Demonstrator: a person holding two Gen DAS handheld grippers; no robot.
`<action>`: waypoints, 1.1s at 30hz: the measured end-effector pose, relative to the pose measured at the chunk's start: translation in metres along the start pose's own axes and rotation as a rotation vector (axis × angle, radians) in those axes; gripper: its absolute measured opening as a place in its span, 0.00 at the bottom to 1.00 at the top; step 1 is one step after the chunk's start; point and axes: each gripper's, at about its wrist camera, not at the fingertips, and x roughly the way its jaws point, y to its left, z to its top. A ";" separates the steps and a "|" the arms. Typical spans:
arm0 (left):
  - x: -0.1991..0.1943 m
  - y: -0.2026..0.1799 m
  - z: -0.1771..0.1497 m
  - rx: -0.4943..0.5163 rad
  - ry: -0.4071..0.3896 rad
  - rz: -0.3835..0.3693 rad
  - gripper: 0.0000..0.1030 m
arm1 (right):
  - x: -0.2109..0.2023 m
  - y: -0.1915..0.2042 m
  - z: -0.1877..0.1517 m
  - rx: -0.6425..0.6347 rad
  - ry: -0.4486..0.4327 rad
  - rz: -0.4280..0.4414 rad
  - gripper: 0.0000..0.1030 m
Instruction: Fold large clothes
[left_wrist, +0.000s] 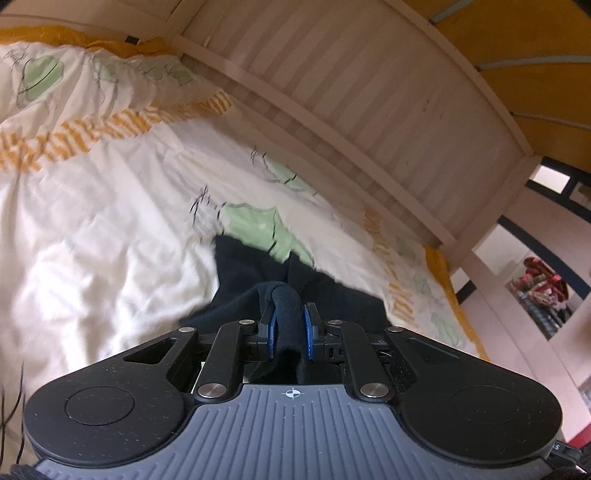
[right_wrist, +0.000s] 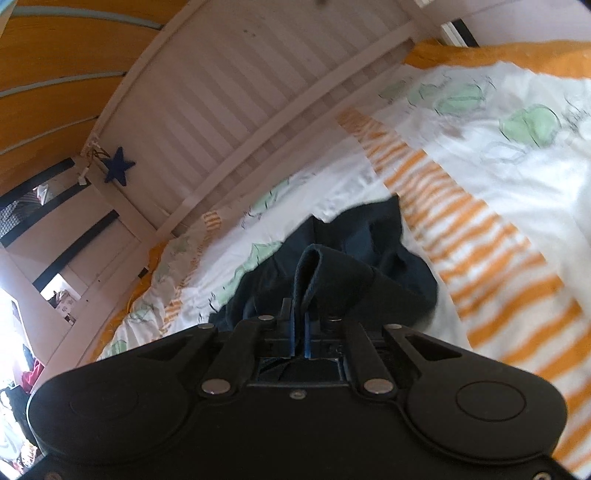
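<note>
A dark navy garment (left_wrist: 258, 266) lies bunched on the bed, and both grippers hold it up by an edge. In the left wrist view my left gripper (left_wrist: 289, 325) is shut on a rolled fold of the navy cloth, pinched between its blue pads (left_wrist: 307, 332). In the right wrist view the same garment (right_wrist: 369, 251) trails away over the bedspread, and my right gripper (right_wrist: 300, 325) is shut on a thin upright fold of it. Most of the cloth hangs below the grippers, out of sight.
The bed is covered by a white bedspread (left_wrist: 92, 229) with green shapes and orange stripes. A white slatted bed rail (left_wrist: 351, 122) runs along the far side, orange-yellow wall behind it. A blue star (right_wrist: 118, 166) hangs on the bedpost. Shelves stand beyond the bed end.
</note>
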 end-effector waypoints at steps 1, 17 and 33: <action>0.004 -0.002 0.006 0.002 -0.011 -0.002 0.12 | 0.004 0.002 0.005 -0.005 -0.005 0.002 0.11; 0.155 0.000 0.089 0.046 -0.079 0.109 0.09 | 0.165 0.004 0.094 -0.092 -0.003 -0.040 0.11; 0.203 -0.009 0.084 0.216 -0.038 0.221 0.24 | 0.258 -0.036 0.096 -0.065 0.033 -0.226 0.70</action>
